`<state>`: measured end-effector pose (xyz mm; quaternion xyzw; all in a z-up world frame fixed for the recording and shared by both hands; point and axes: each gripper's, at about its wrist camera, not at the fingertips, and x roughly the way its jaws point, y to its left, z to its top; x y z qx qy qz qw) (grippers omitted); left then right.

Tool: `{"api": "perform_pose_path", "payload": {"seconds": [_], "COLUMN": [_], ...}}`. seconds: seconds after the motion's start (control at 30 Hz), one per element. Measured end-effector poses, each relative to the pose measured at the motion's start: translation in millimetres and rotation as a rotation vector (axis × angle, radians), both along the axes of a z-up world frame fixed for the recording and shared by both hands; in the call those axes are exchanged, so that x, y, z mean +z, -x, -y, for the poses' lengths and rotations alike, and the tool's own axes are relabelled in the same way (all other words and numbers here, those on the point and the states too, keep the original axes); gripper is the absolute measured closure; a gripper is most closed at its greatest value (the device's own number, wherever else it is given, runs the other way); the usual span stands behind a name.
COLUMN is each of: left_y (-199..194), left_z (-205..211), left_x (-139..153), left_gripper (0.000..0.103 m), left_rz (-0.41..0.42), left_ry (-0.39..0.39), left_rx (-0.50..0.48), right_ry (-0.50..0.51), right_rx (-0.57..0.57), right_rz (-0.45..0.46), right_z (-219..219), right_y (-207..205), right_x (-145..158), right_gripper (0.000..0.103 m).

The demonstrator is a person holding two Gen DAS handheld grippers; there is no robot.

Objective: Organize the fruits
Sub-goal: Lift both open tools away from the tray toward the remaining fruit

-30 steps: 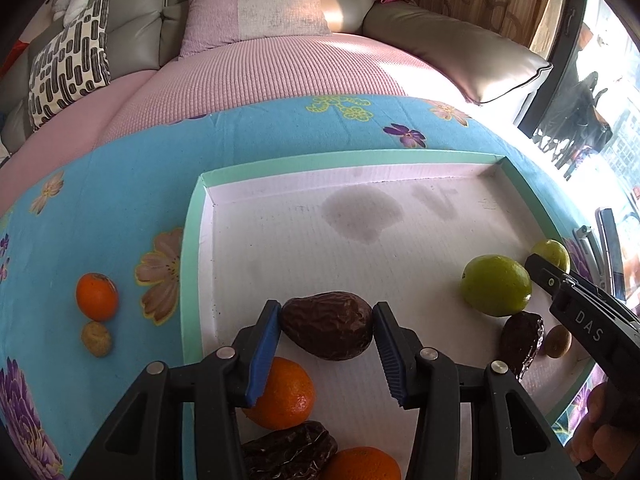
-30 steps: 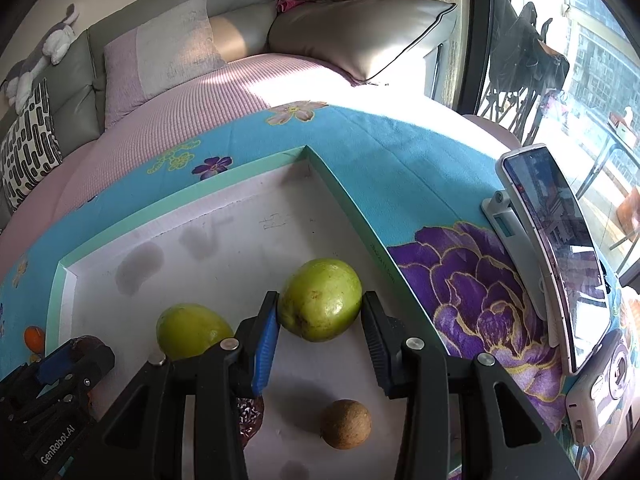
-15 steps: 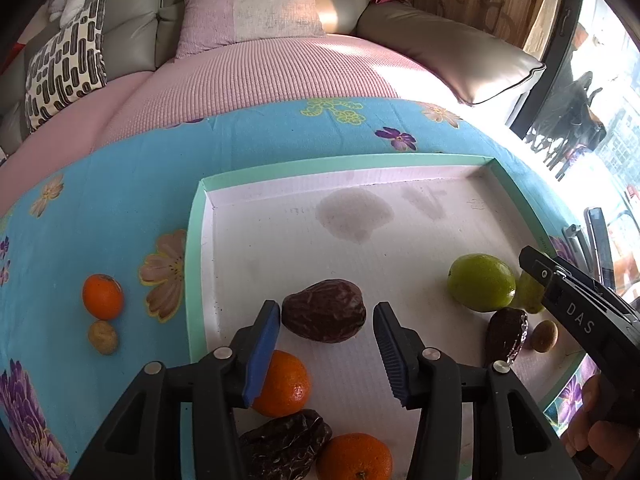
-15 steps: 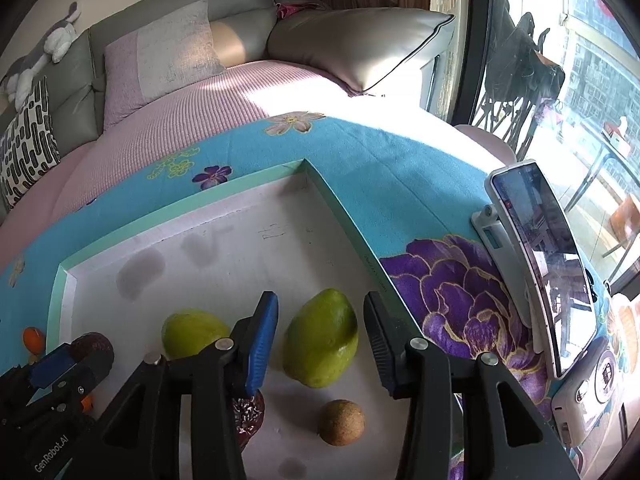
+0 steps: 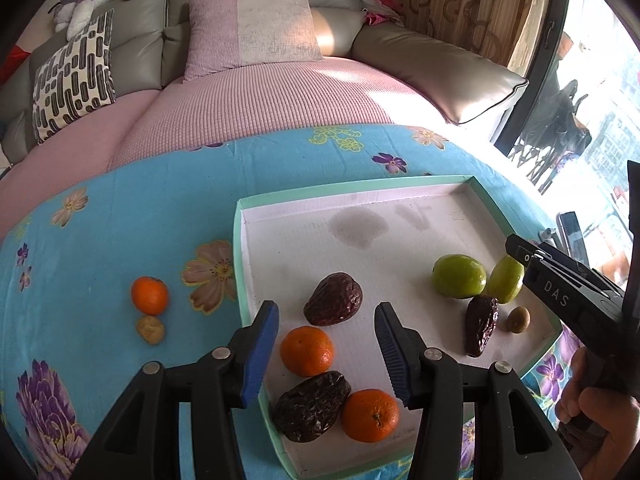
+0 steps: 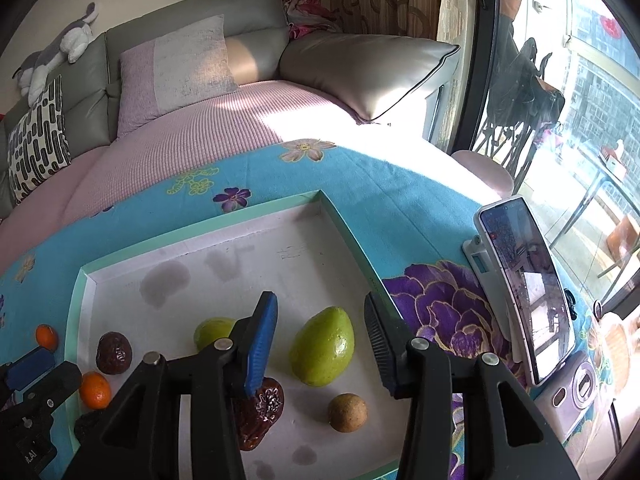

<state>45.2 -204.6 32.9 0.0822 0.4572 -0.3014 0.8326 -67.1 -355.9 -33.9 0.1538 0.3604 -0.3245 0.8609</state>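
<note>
- Two tools, both spread and holding nothing.
- Left tool at lower centre of the left wrist view, fingers wide apart over the near edge of the tray.
- Wrinkled dark date lies on the tray floor just above the gap between the left fingers, touching neither.
- Orange sits in the gap, nearer the left blue pad; second date and second orange lie lower in frame, side by side and touching.
- Right of frame: two green fruits side by side, a third date and a small brown fruit below them.
- Off the tray, left of frame on the blue floral tabletop: an orange with a small tan fruit just below it.
- Right tool at lower centre of the right wrist view; pear-shaped green fruit lies between its fingers, clear of both pads.
- Phone stands on a holder at right of frame.
</note>
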Motion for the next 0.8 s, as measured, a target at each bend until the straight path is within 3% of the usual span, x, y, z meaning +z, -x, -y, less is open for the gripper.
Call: {"api": "perform_pose_path", "payload": {"seconds": [0.5, 0.8], "left_y": [0.9, -9.8], "left_z": [-70.1, -89.8], "left_x": [-8.8, -15.6], "left_gripper": [0.049, 0.049], "left_rz": [-0.029, -0.059], "left_ry": [-0.004, 0.011], "left_rx": [0.092, 0.138], "right_ry": [-0.105, -0.052], "right_rx": [0.010, 0.070], "right_rz": [-0.086, -0.107], "right_z": [-31.0, -56.1], "right_y": [15.8, 5.4], "right_x": [-8.5, -2.2], "right_gripper": [0.057, 0.057]}}
